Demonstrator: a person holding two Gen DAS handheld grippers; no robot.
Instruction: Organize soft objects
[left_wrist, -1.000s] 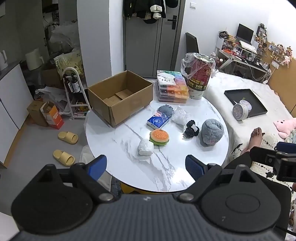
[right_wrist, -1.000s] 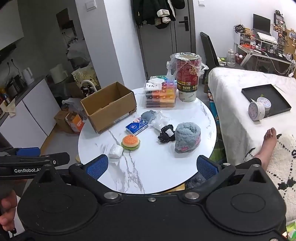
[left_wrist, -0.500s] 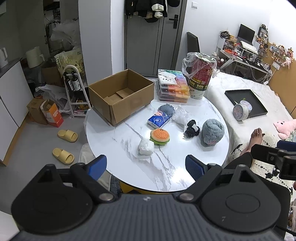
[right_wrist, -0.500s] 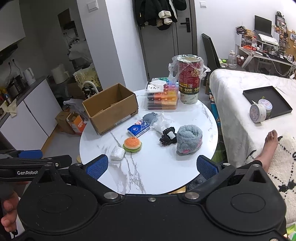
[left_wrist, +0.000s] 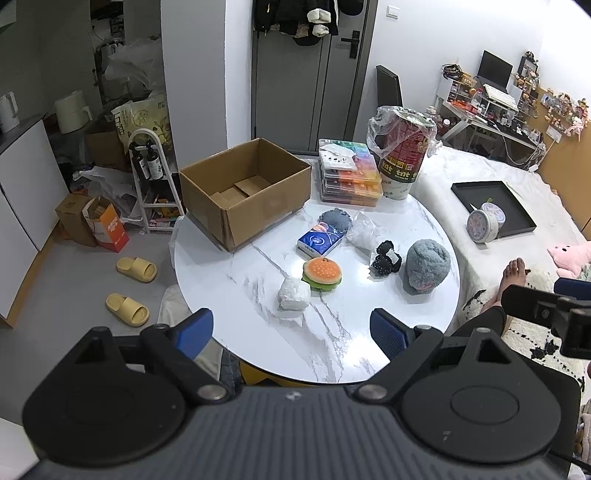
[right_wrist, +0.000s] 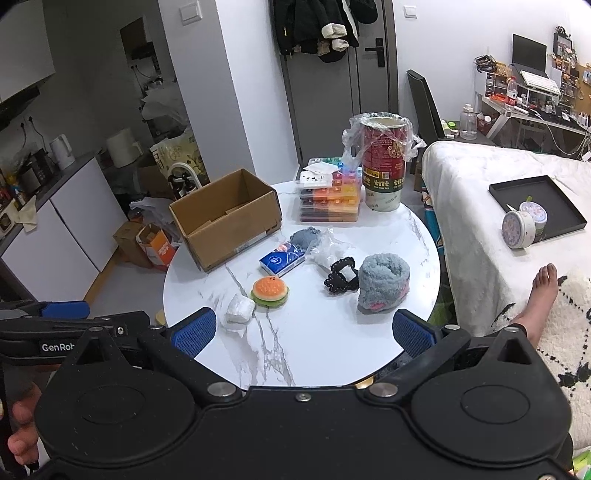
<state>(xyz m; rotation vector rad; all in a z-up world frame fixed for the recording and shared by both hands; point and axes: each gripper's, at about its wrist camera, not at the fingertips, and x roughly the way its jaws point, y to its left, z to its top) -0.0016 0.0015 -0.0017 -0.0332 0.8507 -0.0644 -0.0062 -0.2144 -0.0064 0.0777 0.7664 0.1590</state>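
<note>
Several soft things lie on a round white marble table (left_wrist: 332, 347) (right_wrist: 314, 354): a burger-shaped toy (left_wrist: 322, 275) (right_wrist: 270, 291), a white wad (left_wrist: 293, 294) (right_wrist: 240, 309), a grey fluffy roll (left_wrist: 428, 266) (right_wrist: 384, 282), a black plush piece (left_wrist: 386, 257) (right_wrist: 341, 280), a blue tissue pack (left_wrist: 318, 240) (right_wrist: 282, 258), a small grey plush (left_wrist: 335, 219) (right_wrist: 306, 236) and a clear bag (left_wrist: 364, 230) (right_wrist: 328, 249). An open cardboard box (left_wrist: 245, 190) (right_wrist: 225, 218), holding only loose cardboard flaps, stands at the table's back left. My left gripper (left_wrist: 291, 332) and right gripper (right_wrist: 303, 332) hover open above the near edge, holding nothing.
A stack of colourful plastic cases (left_wrist: 349, 177) and a red canister lined with a plastic bag (left_wrist: 400, 155) stand at the table's back. A bed with a black tray (left_wrist: 493, 210) lies right, a person's bare foot (left_wrist: 511, 277) beside it. Yellow slippers (left_wrist: 133, 288) sit on the floor left.
</note>
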